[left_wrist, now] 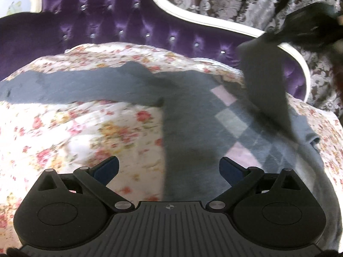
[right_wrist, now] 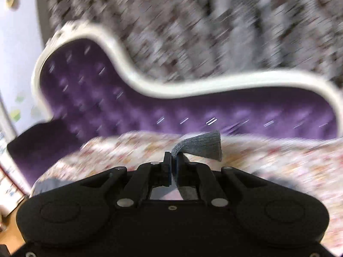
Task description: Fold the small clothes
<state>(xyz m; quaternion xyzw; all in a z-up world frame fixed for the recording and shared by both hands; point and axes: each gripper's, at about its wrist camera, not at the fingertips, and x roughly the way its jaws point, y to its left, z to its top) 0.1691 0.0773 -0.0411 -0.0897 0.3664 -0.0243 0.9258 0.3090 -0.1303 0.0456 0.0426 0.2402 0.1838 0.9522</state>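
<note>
Wide-open left claw (left_wrist: 169,169) hovers above a grey sweater (left_wrist: 188,128) spread on the floral bedspread (left_wrist: 64,128). Right claw (right_wrist: 173,165) pinches the sleeve (right_wrist: 201,145), apparently mid-fold; next, lay it across the body.

Grey argyle sweater (left_wrist: 188,128), floral bedspread (left_wrist: 85,132)

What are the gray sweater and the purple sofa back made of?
The gray sweater looks like soft matte knit, maybe wool: fine ribbing shows at the cuff in the right gripper. The purple sofa back looks like shiny velvet or satin, button-tufted.
</note>
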